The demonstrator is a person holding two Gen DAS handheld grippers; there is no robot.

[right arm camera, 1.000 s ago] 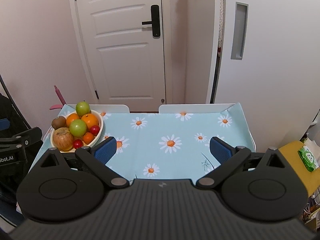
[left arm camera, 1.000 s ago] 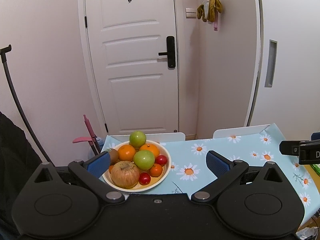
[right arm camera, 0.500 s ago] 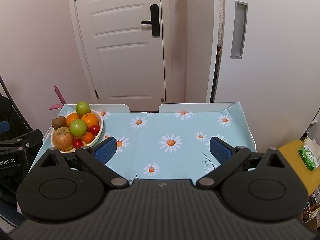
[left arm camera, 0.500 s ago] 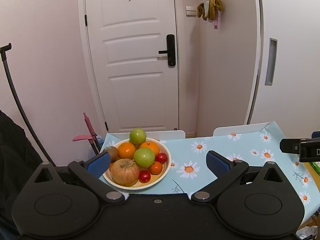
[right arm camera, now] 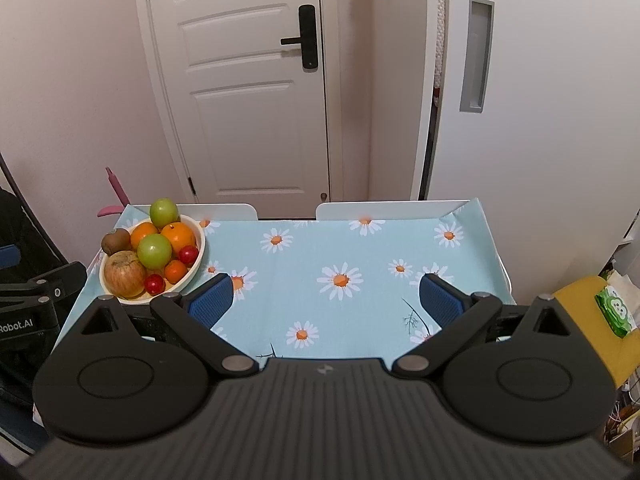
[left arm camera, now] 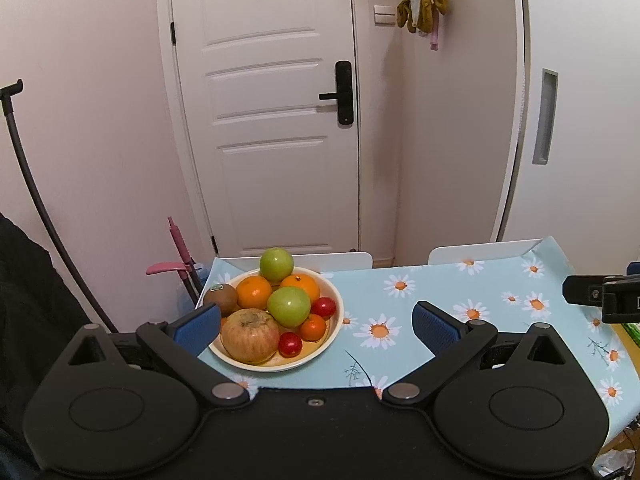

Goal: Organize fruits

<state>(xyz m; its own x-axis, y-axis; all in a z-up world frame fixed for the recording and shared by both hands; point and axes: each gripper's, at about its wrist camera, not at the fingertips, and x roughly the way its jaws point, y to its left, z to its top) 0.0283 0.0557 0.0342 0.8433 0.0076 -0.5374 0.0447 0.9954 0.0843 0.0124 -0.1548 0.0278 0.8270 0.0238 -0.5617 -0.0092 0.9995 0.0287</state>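
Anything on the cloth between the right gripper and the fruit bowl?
No: in the right wrist view only bare daisy tablecloth separates the right gripper from the fruit bowl.

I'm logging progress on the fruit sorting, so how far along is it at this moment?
Nothing looks sorted yet: the green apples, oranges, kiwi, red-yellow apple and small tomatoes all sit piled in the cream bowl. Nothing is in hand: the left gripper is open near the bowl, and the right gripper is open over the daisy tablecloth. All the sorting is left.
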